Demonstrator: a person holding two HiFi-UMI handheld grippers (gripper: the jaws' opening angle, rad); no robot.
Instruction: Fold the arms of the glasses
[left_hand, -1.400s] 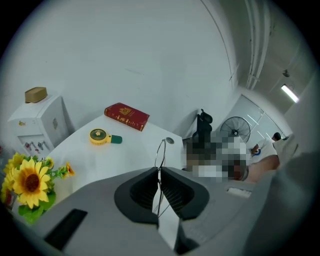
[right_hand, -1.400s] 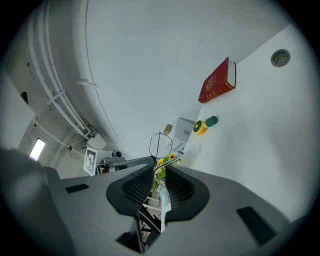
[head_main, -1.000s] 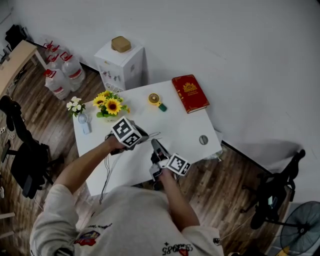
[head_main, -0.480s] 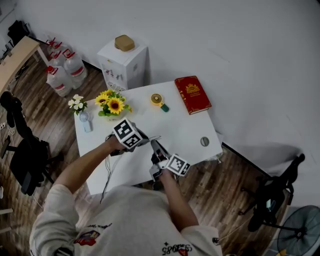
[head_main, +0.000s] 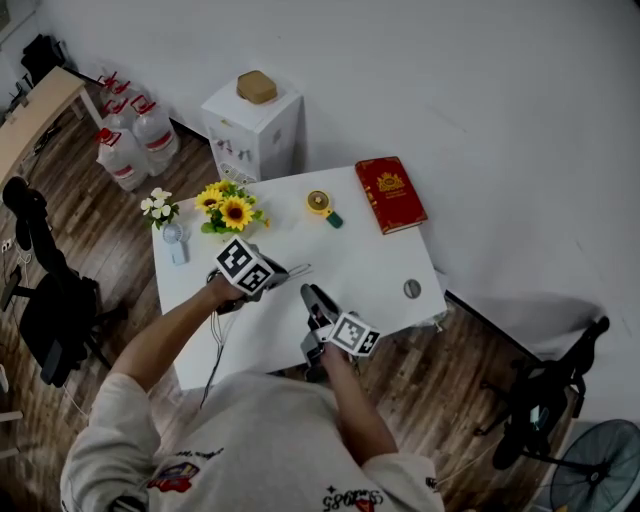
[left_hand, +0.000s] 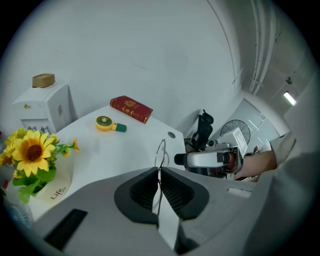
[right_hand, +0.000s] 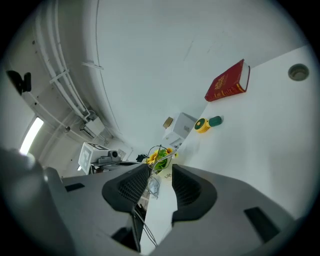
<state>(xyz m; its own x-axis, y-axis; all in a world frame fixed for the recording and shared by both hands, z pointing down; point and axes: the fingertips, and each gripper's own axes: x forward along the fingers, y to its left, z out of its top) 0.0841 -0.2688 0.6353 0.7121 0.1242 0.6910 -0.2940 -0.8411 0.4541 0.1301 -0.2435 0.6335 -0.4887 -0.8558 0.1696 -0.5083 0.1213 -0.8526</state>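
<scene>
Glasses (left_hand: 161, 150), wire-framed, held above the white table (head_main: 370, 265). Left gripper (left_hand: 159, 172): jaws pressed together on the thin frame. Right gripper (right_hand: 161, 172): jaws opening, with a wire part of the glasses in the gap.

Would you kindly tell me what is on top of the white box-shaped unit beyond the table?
A small tan rounded block sits on the white box-shaped unit. The top surface beneath the block is covered and cannot be seen.

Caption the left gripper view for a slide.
Left gripper clamps wire-rimmed glasses above a white table with sunflowers and a red book.
</scene>
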